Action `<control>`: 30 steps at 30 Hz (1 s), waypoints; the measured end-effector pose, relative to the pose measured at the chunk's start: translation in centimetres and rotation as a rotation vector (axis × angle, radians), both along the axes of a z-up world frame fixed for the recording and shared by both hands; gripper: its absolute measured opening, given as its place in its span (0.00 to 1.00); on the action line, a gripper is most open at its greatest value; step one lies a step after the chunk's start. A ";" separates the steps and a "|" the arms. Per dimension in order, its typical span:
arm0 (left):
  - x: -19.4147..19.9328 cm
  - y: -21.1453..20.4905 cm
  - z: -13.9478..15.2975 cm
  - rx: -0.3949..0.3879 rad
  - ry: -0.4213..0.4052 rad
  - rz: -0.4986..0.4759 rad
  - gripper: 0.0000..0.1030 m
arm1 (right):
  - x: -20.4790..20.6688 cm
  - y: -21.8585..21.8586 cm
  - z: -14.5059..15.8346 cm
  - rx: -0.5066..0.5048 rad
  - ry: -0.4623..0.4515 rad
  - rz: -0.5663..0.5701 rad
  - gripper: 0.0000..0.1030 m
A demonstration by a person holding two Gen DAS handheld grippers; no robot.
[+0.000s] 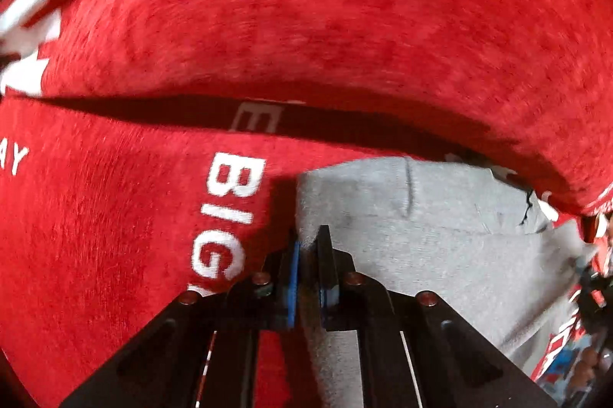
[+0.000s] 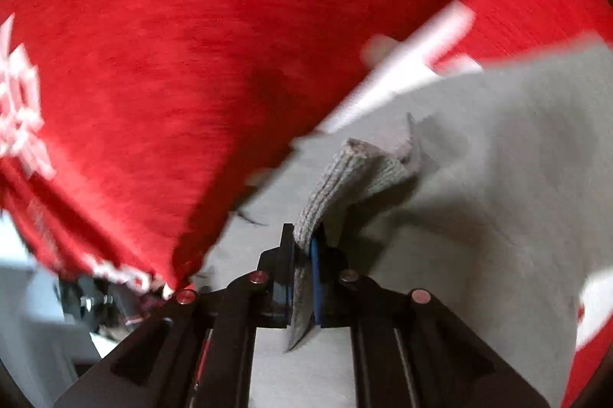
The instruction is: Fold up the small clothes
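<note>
Left wrist view: left gripper [image 1: 308, 247] pointing steeply down, jaws clamped on the near edge of a grey garment [image 1: 440, 239]. Blue pad [image 1: 294, 277] of the left-hand finger pressed against the cloth edge; black right-hand finger [image 1: 325, 254] tight on the other side. Grey garment spread flat to the right of the fingers, soft fleece-like surface, one curved crease near its upper edge. Red blanket [image 1: 306, 17] filling the rest of the view, folded over itself along a dark shadowed seam running across the middle. White lettering "BIG" [image 1: 226, 220] printed on the lower red layer just left of the gripper; fragment "AY" [image 1: 13, 159] at the far left edge; white star-like patches [image 1: 27, 17] at upper left. Blurred clutter at lower right, not identifiable.

Right wrist view: right gripper [image 2: 304, 243] angled downward, jaws closed on a ribbed grey cuff [image 2: 356, 174], the knit band bunched and standing up between the fingers, a loose corner hanging below the pads. Blue pad [image 2: 315, 277] visible against the rib. Remainder of the grey garment [image 2: 498, 178] lying to the right and behind, in part shadowed. Red blanket [image 2: 191, 63] beneath and to the left, strongly motion-blurred, with white snowflake-like print [image 2: 21, 109] at left and white patches at top right. Pale surface [image 2: 23, 293] and dark indistinct objects at lower left.
</note>
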State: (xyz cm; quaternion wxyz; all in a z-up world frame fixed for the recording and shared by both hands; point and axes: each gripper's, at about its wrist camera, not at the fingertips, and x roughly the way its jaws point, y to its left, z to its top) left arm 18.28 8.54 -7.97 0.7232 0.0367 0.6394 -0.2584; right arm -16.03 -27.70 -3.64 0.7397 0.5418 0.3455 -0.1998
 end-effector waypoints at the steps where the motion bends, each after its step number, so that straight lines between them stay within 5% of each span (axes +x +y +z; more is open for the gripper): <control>1: 0.2 0.3 0.1 -0.009 0.006 0.010 0.09 | -0.2 -0.3 -0.7 0.010 0.024 -0.014 0.08; 5: 1.4 1.1 0.5 -0.024 0.005 -0.013 0.10 | -3.8 -0.2 -4.8 0.076 0.227 -0.091 0.13; 6: 1.6 1.6 1.1 -0.018 -0.007 -0.021 0.10 | -5.0 0.4 -4.9 0.089 0.201 -0.112 0.13; 10: 1.8 2.4 2.9 0.014 -0.054 -0.032 0.10 | -5.8 4.1 -3.7 0.132 0.159 -0.097 0.48; 13: 2.0 3.6 3.9 0.082 -0.089 -0.036 0.10 | -2.4 8.9 -4.2 0.267 0.035 0.053 0.48; 17: 1.6 5.1 5.4 0.161 -0.190 -0.030 0.10 | 4.2 16.7 -6.5 0.397 -0.018 0.248 0.48; 18: 1.7 5.8 5.7 0.154 -0.189 -0.024 0.20 | 5.6 18.3 -7.0 0.416 -0.028 0.271 0.48; 19: 1.6 6.5 5.9 0.157 -0.191 -0.016 0.40 | 7.1 19.5 -7.7 0.425 -0.038 0.279 0.48; 20: 1.7 7.7 6.0 0.164 -0.199 -0.010 0.90 | 8.4 20.7 -8.1 0.426 -0.045 0.271 0.48; 21: 1.5 8.3 6.3 0.168 -0.226 0.000 1.00 | 9.1 21.2 -8.6 0.430 -0.053 0.257 0.48; 23: 0.8 8.8 6.5 0.172 -0.255 -0.010 1.00 | 10.0 21.4 -9.3 0.431 -0.061 0.222 0.43; 24: 0.7 9.2 6.5 0.173 -0.244 -0.009 1.00 | 10.6 21.3 -9.6 0.440 -0.067 0.211 0.32; 25: 0.6 9.7 6.6 0.164 -0.234 -0.001 1.00 | 11.0 21.6 -9.9 0.460 -0.077 0.208 0.06; 30: 0.4 9.7 5.3 0.157 -0.200 0.022 1.00 | 14.4 23.2 -7.1 0.428 -0.112 0.244 0.06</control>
